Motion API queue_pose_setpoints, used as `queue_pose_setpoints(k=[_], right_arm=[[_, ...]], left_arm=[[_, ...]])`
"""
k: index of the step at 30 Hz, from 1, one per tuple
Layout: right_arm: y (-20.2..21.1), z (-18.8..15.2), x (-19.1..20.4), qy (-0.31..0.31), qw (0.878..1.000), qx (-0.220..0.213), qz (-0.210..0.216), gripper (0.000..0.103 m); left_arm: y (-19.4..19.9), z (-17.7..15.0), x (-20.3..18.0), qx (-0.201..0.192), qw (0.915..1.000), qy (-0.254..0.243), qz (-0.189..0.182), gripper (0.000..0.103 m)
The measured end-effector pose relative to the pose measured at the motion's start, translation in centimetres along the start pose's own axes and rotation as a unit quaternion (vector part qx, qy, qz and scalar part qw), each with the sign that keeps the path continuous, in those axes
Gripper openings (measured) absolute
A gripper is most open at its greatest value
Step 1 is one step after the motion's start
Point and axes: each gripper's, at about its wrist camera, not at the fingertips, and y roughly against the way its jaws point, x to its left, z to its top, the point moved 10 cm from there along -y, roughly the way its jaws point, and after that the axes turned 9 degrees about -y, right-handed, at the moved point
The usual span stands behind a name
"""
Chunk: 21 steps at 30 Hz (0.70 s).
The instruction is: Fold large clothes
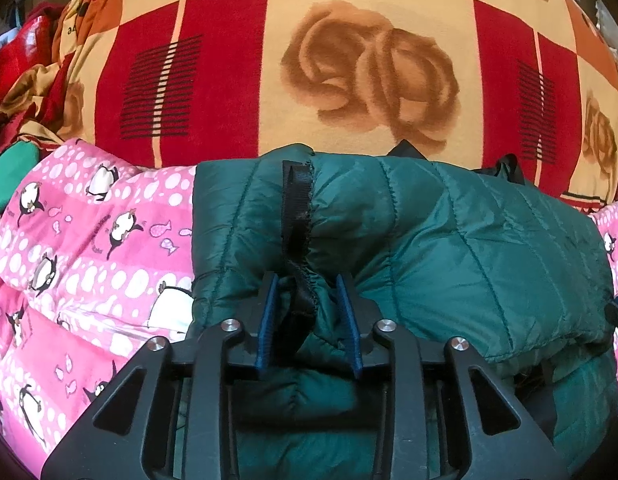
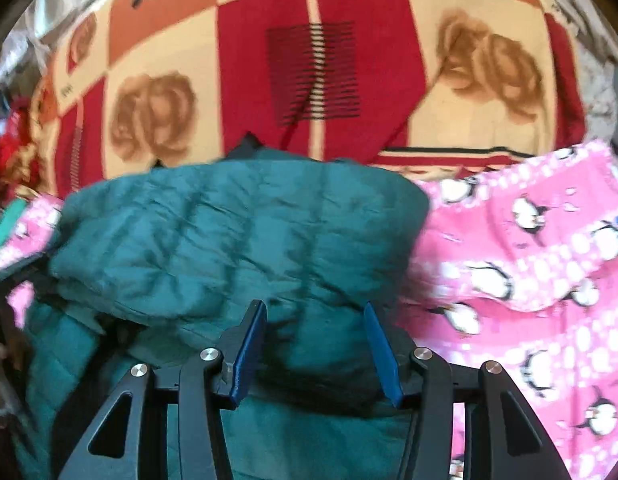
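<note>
To the left of the left hand-held gripper [image 1: 310, 320] lies a pink penguin quilt [image 1: 89, 248], and beyond it a red and cream blanket [image 1: 349, 60]; no table shows. The green jacket [image 1: 449, 248] sits folded on the quilt, directly under and ahead of this gripper, its bulk spreading away to the gripper's right. Between the blue pads [image 1: 267, 320] hangs the black-trimmed cuff [image 1: 301, 280] of a sleeve laid over the fold; the jaws stand part-way apart around it, and the pads look to be off the cloth rather than pinching it, so I judge the cuff released. The trim runs straight ahead from the gripper, so that is the sleeve's long axis here. The right hand-held gripper [image 2: 315, 344] hovers over the jacket's near right edge with jaws spread and nothing clamped; the quilt lies just to its right. The left gripper is nearer the sleeve, the right nearer the free side for the next fold.
</note>
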Motion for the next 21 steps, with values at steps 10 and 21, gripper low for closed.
queue_pose_setpoints(k=[10, 21], right_arm=[[-3.0, -1.1, -1.4, -0.003, 0.999, 0.017, -0.037, 0.049], [-4.0, -1.3, -1.9, -0.014, 0.999, 0.020, -0.047, 0.063]], left_arm=[[-0.1, 0.0, 0.1, -0.007, 0.9999, 0.008, -0.010, 0.039], [0.3, 0.1, 0.2, -0.006, 0.9991, 0.023, -0.035, 0.048]])
